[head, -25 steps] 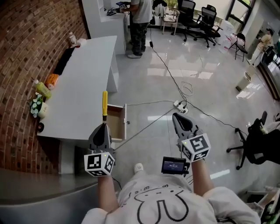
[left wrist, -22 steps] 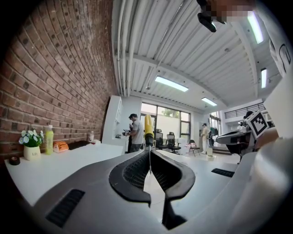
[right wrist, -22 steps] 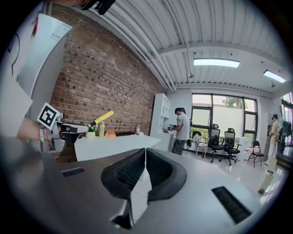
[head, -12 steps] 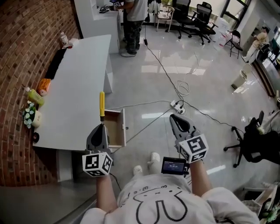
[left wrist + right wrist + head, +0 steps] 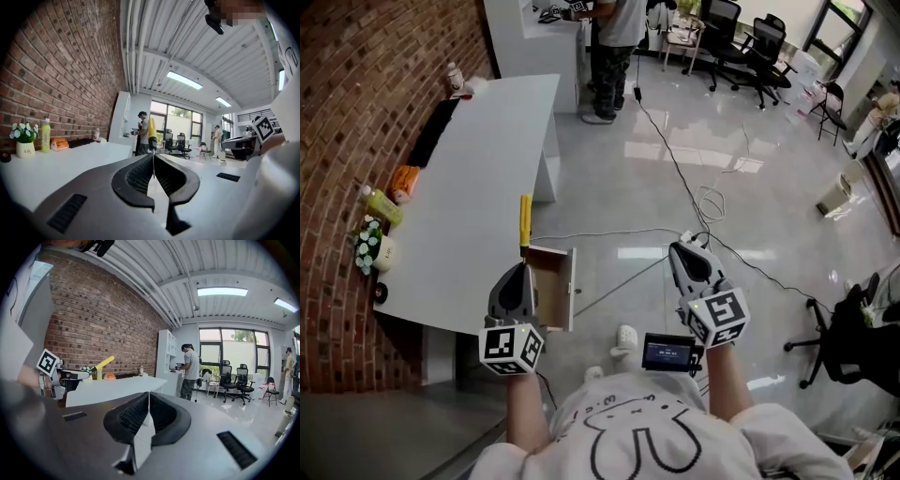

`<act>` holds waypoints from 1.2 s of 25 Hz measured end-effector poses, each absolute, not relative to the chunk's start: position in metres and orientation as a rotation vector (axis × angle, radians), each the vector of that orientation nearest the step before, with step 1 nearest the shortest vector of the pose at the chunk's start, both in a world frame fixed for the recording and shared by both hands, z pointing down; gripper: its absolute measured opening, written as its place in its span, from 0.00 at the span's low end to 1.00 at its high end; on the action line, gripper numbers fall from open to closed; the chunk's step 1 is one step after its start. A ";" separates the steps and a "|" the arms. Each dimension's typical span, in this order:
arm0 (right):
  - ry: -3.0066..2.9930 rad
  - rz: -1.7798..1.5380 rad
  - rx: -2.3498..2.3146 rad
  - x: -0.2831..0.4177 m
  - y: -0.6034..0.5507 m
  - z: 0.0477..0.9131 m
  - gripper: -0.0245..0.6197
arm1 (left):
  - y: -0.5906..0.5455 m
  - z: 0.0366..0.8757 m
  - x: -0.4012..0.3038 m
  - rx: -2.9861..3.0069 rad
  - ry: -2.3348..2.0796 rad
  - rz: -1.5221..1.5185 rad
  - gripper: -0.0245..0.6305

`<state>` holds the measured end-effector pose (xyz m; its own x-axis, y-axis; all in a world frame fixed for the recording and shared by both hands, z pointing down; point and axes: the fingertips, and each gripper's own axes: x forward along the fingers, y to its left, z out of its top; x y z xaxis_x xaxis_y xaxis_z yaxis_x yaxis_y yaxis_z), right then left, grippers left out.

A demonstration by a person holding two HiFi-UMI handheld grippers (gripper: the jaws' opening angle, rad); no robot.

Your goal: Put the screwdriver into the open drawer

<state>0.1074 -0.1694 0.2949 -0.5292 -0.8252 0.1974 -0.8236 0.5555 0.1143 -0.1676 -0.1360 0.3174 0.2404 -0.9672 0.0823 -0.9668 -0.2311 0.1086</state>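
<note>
My left gripper (image 5: 523,267) is shut on the thin metal shaft of a screwdriver (image 5: 525,220), whose yellow handle sticks out ahead of the jaws. In the left gripper view the screwdriver (image 5: 152,132) stands up from the gripper (image 5: 153,157). It hangs over the front edge of the white table (image 5: 478,187), just left of the open wooden drawer (image 5: 553,286). My right gripper (image 5: 684,255) is shut and empty, over the floor to the right of the drawer. The right gripper view shows its jaws (image 5: 148,394) pressed together, and the screwdriver (image 5: 104,363) at far left.
Along the brick wall the table holds a green bottle (image 5: 380,204), a flower pot (image 5: 370,242), an orange packet (image 5: 405,178) and a small bottle (image 5: 455,77). Cables and a power strip (image 5: 694,236) lie on the floor. A person (image 5: 614,47) stands at the far counter; office chairs (image 5: 764,42) behind.
Both grippers have travelled across the room with the view shifting; the screwdriver stays gripped by the left one, held beside the open drawer. The right stays shut.
</note>
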 end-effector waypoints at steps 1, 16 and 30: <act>-2.570 -0.011 1.370 0.109 -0.180 0.295 0.07 | -0.143 0.317 -0.166 2.353 -1.870 -0.007 0.07; -2.657 0.051 1.143 0.122 -0.299 0.323 0.07 | -0.213 0.337 -0.157 2.156 -2.059 0.025 0.07; -2.560 0.266 1.039 0.087 -0.293 0.401 0.07 | -0.217 0.411 -0.172 2.056 -1.898 0.130 0.07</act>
<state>0.0870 -0.2932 0.4007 -0.6628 -0.6337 0.3990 -0.7021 0.7111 -0.0369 -0.1716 -0.2167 0.4112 0.1039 -0.9507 0.2922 -0.9817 -0.0509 0.1836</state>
